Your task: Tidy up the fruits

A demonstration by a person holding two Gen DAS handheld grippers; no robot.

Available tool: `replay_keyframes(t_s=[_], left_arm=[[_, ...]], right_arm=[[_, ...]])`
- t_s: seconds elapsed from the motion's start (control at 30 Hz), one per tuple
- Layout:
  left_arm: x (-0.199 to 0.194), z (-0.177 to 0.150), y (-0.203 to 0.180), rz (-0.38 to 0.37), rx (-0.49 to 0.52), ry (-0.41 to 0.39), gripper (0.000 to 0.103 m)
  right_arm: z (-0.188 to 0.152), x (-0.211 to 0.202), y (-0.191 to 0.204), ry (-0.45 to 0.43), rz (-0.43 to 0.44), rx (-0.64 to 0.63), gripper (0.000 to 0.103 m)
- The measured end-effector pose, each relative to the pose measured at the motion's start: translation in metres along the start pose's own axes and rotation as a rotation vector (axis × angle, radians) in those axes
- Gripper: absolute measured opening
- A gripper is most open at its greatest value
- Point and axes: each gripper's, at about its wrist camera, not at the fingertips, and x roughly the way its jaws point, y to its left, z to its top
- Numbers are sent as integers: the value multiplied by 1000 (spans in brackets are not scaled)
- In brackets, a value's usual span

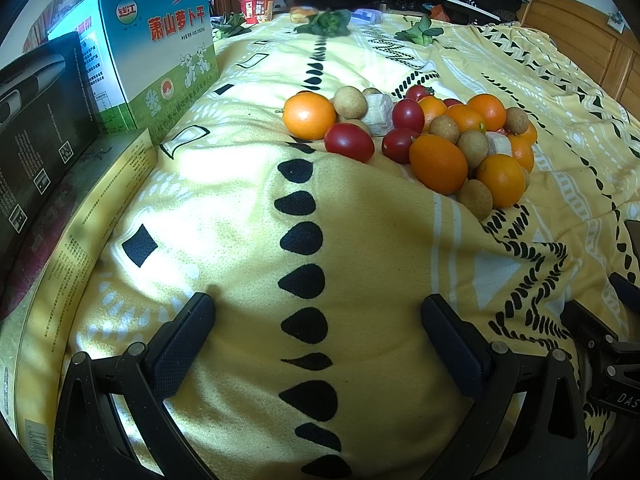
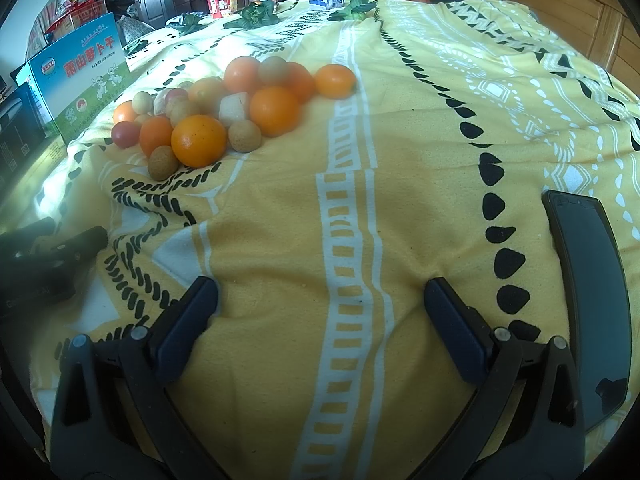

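A pile of mixed fruit lies on the yellow patterned blanket [image 1: 240,184]: oranges [image 1: 309,115], red cherry tomatoes [image 1: 349,142], brown longans [image 1: 350,102] and pale white chunks [image 1: 378,112]. In the right wrist view the same pile [image 2: 199,141] sits at upper left, with one orange [image 2: 335,81] apart at its right edge. My left gripper [image 1: 318,316] is open and empty, resting low on the blanket well short of the pile. My right gripper [image 2: 320,300] is open and empty too, to the right of and nearer than the pile.
A blue-green carton [image 1: 156,56], a black box [image 1: 36,120] and a yellow box [image 1: 80,216] line the left edge. A black phone [image 2: 588,280] lies at right. Leafy greens [image 1: 326,22] and a red snack cup [image 1: 256,10] sit at the far end. A wooden headboard [image 1: 580,36] borders the right.
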Motion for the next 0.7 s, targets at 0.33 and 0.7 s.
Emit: replay_keyframes(t_s=[0.33, 0.7], left_arm=[[-26, 6, 15, -132, -60, 6, 97], [-12, 79, 19, -237, -10, -8, 56]], right_arm=[[-1, -3, -4, -6, 28, 12, 103], [-2, -3, -5, 0, 36, 14, 103]])
